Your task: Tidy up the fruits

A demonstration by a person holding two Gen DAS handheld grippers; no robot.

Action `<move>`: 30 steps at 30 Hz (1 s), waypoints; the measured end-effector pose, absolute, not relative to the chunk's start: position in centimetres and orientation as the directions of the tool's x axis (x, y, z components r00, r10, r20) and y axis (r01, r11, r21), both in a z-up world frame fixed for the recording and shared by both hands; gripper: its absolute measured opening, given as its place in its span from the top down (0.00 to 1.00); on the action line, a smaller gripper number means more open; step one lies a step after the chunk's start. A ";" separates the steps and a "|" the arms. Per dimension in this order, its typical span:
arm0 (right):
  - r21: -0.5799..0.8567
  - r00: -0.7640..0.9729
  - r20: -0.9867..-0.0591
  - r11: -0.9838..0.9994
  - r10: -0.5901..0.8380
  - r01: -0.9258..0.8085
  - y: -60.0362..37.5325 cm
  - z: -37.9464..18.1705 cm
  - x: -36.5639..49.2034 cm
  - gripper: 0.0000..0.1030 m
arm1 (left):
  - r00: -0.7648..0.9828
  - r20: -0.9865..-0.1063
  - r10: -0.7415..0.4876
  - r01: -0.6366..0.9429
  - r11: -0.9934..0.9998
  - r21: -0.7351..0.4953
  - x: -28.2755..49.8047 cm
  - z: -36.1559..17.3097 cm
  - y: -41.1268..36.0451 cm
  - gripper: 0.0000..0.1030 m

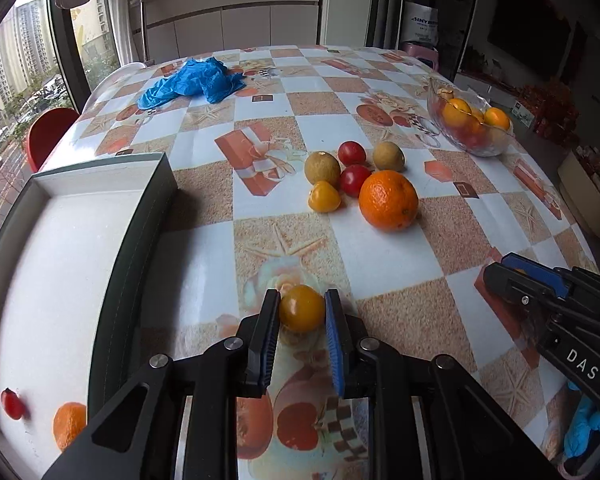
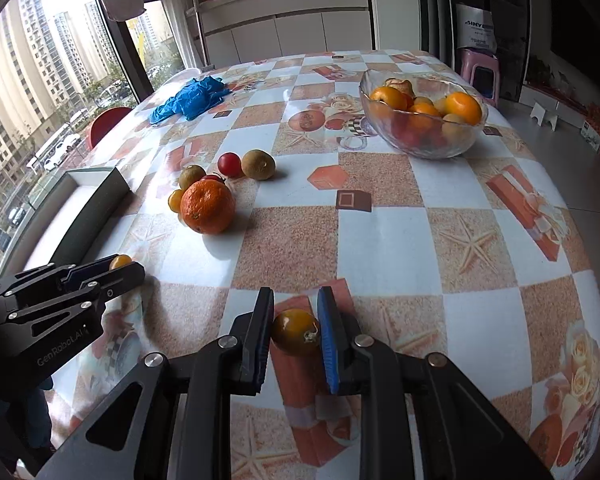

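Gripping is being done on both sides at once: the left gripper [image 1: 302,308] is being held closed on a small yellow tomato [image 1: 301,307], and the right gripper [image 2: 294,330] is being held closed on a darker yellow tomato [image 2: 295,332], stem end turned toward the blue pad; both fruits are being pinched just above the bench [image 2: 380,240]. Slipping is being judged the main risk, since round, smooth-skinned tomatoes are being caught near the fingertips only, so a quick swing could be rolling one out and sending it across the slick tablecloth. Bruising or splitting is also being risked if the squeeze is being tightened further. The white tray [image 1: 60,260] with its dark raised wall is lying close on the left, already holding a red tomato [image 1: 12,403] and a small orange [image 1: 70,424]; that wall is having to be cleared, or the fruit could be knocked loose against it. The two grippers are being worked near each other, so a crossing path toward the tray could be causing a clash. The loose pile, a large orange [image 1: 388,201] with red, yellow and brown-green fruits touching around it, is lying ahead, well apart from both grippers, and a nudge there could be scattering it. The glass bowl [image 2: 424,148] is sitting far right near the bench edge. Open bench is being left between the grippers and the pile; blue gloves [image 1: 192,82] are lying at the far side, out of the way.
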State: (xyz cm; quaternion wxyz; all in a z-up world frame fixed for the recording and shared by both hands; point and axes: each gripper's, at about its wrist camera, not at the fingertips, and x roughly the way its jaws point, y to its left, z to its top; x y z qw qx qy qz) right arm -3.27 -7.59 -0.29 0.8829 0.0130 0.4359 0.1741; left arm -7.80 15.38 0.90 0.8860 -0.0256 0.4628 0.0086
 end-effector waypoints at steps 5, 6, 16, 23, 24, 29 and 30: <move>0.173 0.595 -0.749 0.953 0.291 -0.247 -8.5 -0.8 -6.0 0.76 | 0.596 -0.803 0.005 -0.062 0.997 -0.040 -11.3 0.7 15.8 0.77; 0.166 0.605 -0.745 0.956 0.282 -0.242 -8.5 -0.8 -6.4 0.76 | 0.600 -0.800 0.004 -0.064 0.997 -0.043 -11.8 0.7 15.9 0.77; 0.043 0.711 -0.675 0.973 0.197 -0.229 -7.4 -1.5 -8.6 0.76 | 0.649 -0.760 0.039 -0.064 0.998 -0.004 -13.6 0.3 15.7 0.77; 0.005 0.722 -0.670 0.974 0.172 -0.227 -7.1 -1.6 -8.8 0.76 | 0.687 -0.723 0.070 -0.068 0.997 0.033 -13.9 0.0 15.2 0.77; 0.000 0.724 -0.669 0.974 0.169 -0.227 -7.0 -1.6 -8.8 0.76 | 0.688 -0.722 0.072 -0.067 0.997 0.035 -13.9 0.0 15.2 0.77; -0.011 0.727 -0.667 0.974 0.162 -0.227 -6.9 -1.6 -9.0 0.76 | 0.702 -0.708 0.073 -0.061 0.997 0.043 -14.1 -0.1 15.0 0.76; -0.009 0.727 -0.668 0.974 0.163 -0.227 -6.9 -1.6 -9.0 0.76 | 0.703 -0.707 0.075 -0.061 0.997 0.045 -14.1 -0.1 15.0 0.76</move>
